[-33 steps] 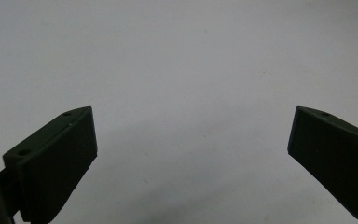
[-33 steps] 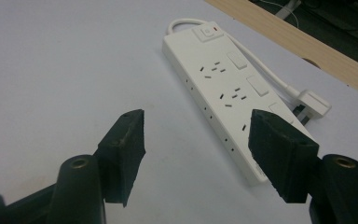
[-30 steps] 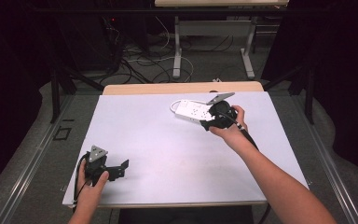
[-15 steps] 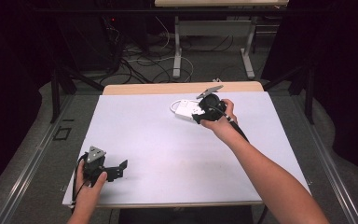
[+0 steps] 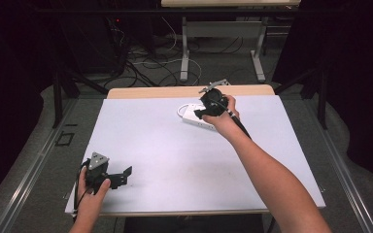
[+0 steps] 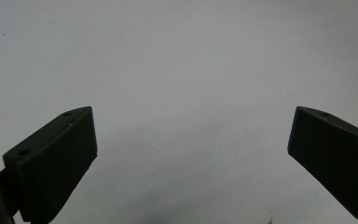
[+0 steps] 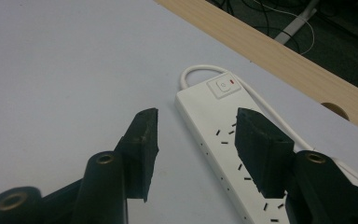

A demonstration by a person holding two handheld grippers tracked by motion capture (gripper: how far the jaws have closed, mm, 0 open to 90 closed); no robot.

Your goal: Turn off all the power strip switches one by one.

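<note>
Your white power strip (image 5: 194,115) lies flat on the table (image 5: 175,145), close to the far wooden edge strip (image 5: 165,92) and a little right of the middle. Its long axis runs roughly along that far edge, slanting slightly toward you at its right end. The switch (image 7: 221,87) end points left in the high view, and the white cord (image 7: 200,70) loops out of that end and runs back along the strip's far side.

Your right claw (image 5: 200,113) sits over the power strip with your right hand (image 5: 223,119) behind it. In the right gripper view the right claw (image 7: 193,140) stands apart: one jaw is over the bare table just beside the strip's near long edge, the other is over the strip's socket face. Whether either jaw touches the strip cannot be told.

Your left claw (image 5: 121,174) rests near the table's front-left corner, well apart from the power strip, held in your left hand (image 5: 91,191). In the left gripper view the left claw (image 6: 191,154) is wide apart with bare white table between the jaws.

Between the power strip and the left claw the table surface is open. Beyond the strip there is little room before the wooden strip, which has a round hole (image 7: 335,109) in it
</note>
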